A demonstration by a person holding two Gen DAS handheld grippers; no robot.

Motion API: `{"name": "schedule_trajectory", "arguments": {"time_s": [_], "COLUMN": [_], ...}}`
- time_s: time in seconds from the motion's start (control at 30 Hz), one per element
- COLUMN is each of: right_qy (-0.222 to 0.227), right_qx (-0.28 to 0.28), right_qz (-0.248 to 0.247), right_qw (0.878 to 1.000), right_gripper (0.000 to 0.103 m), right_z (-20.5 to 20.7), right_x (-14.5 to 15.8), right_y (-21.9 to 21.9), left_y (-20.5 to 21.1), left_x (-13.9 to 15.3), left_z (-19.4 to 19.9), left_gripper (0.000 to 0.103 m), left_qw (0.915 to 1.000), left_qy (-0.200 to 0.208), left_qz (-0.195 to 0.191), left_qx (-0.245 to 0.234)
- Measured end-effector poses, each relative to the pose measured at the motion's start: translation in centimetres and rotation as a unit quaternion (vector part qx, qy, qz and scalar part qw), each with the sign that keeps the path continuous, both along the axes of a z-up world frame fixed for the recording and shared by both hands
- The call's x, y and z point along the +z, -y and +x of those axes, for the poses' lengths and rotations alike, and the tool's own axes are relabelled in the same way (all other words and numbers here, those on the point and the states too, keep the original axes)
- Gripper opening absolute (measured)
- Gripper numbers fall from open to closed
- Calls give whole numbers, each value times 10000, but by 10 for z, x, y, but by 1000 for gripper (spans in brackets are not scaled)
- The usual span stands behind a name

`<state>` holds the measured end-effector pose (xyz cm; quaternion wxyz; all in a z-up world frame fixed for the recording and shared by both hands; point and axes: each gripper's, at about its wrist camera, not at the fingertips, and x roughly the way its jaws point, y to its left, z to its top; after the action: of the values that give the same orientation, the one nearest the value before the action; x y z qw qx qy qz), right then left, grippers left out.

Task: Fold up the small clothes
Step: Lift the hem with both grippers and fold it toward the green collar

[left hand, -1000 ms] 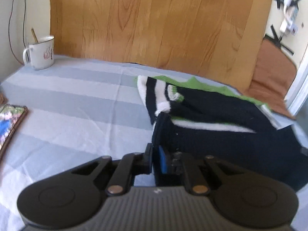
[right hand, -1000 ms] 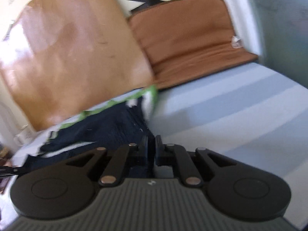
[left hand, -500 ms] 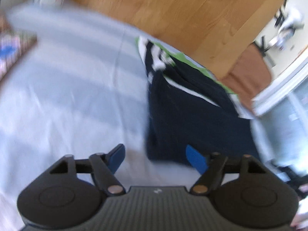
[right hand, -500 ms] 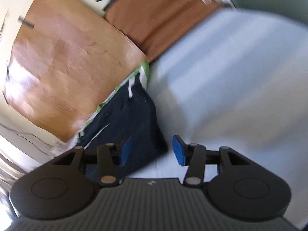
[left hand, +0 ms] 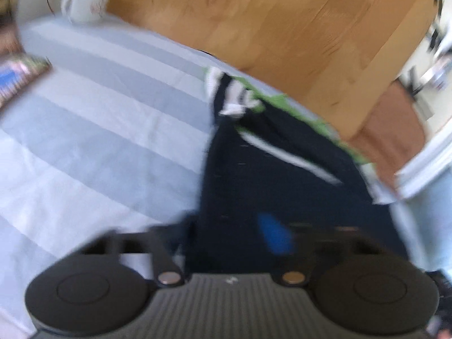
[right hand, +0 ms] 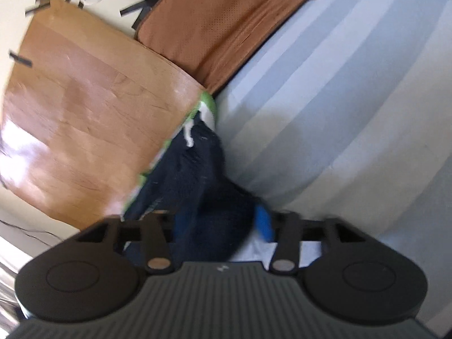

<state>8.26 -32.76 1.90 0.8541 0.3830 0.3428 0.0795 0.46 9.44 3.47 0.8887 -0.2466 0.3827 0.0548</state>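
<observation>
Both tongs are tipped down and forward, and both have just been closing. The left tongs (left hand: pixel 226 234) have dark cloth between the blue pads, and so do the right tongs (right hand: pixel 220 223); it's too blurry to tell if either actually pinches.

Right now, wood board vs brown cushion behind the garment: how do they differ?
The wood board is glossy, pale, grain-patterned and larger; the brown cushion is darker, matte, perforated and smaller. The dark garment lies against the board's foot; the cushion sits clear of it. Both lean against the wall at the striped sheet's far edge.
</observation>
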Motion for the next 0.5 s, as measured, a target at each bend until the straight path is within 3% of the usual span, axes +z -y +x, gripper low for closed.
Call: {"name": "schedule_trajectory", "arguments": {"time_s": [0.07, 0.13, 0.23, 0.37, 0.5], "right_qy": [-109, -74, 135, 286, -32], "right_qx": [46, 30, 102, 322, 431], "right_qz": [59, 76, 128, 211, -1], "right_qw": [9999, 9999, 9998, 9988, 9991], "right_gripper": [15, 12, 11, 10, 12], "right_z": [1, -6, -27, -60, -69], "right_x": [-4, 3, 19, 34, 11], "right_y": [2, 5, 7, 8, 2], "left_y": [-10, -24, -39, -43, -37], "left_x": [0, 5, 29, 55, 35], "left_z": [1, 0, -18, -47, -46], "left_gripper": [13, 12, 9, 7, 11], "left_qw": [9998, 9986, 9969, 9972, 9969], "left_qy": [-97, -127, 147, 335, -9], "left_qz": [-165, -468, -655, -164, 152], "left_qx": [-72, -207, -420, -645, -772]}}
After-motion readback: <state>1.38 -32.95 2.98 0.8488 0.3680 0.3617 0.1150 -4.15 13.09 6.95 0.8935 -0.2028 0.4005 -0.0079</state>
